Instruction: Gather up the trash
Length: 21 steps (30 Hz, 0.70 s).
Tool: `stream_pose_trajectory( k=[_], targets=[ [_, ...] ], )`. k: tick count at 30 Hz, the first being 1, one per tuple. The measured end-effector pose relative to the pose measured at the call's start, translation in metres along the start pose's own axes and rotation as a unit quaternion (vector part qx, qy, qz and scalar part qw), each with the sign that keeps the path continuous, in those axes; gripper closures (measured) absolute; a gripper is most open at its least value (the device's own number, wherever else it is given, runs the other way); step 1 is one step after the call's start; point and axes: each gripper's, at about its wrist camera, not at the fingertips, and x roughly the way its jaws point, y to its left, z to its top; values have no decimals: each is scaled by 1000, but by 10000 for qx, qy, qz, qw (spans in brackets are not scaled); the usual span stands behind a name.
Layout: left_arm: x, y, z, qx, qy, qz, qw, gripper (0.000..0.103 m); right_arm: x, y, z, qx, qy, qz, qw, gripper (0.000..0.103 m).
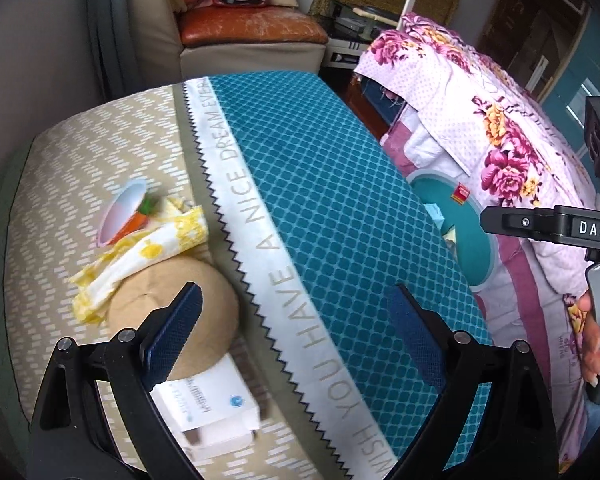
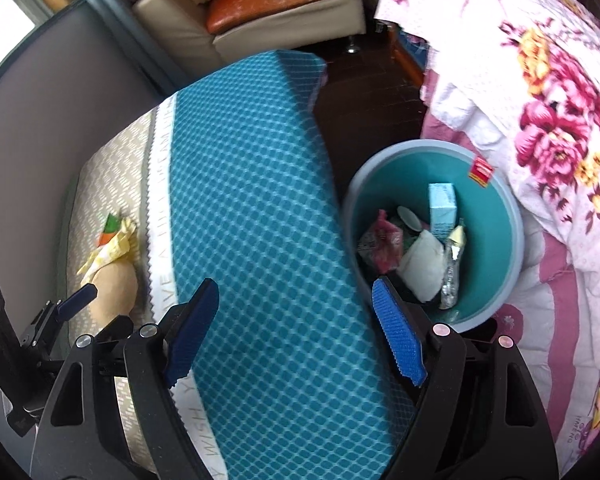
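The left gripper hangs over a mattress with a teal checked top, and its jaws are wide with nothing in them. Beside it on the beige part lie a white box, a tan round lump, a yellow and white cloth and a pink cup with an orange scrap in it. The right gripper is over the teal edge, its jaws wide and holding nothing. Just beside the mattress, on the floor, stands a teal trash bin. Inside it are a light blue carton, a pink wrapper, a white wad and a shiny foil piece. A flowered quilt lies next to the bin.
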Motion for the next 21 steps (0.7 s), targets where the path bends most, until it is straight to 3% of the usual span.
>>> stream_pose_trajectory(
  k=[10, 16, 21],
  targets=[
    [-28, 115, -29, -573, -112, 522, 9969, 8, 39, 118, 0, -998, 418, 114, 9941, 28],
    [-27, 168, -39, -833, -74, 565, 9949, 8, 73, 181, 6, -1308, 605, 366, 9889, 28],
    [-24, 201, -41, -937, -57, 524, 9942, 8, 97, 210, 13, -1382, 750, 431, 9866, 28]
  ],
)
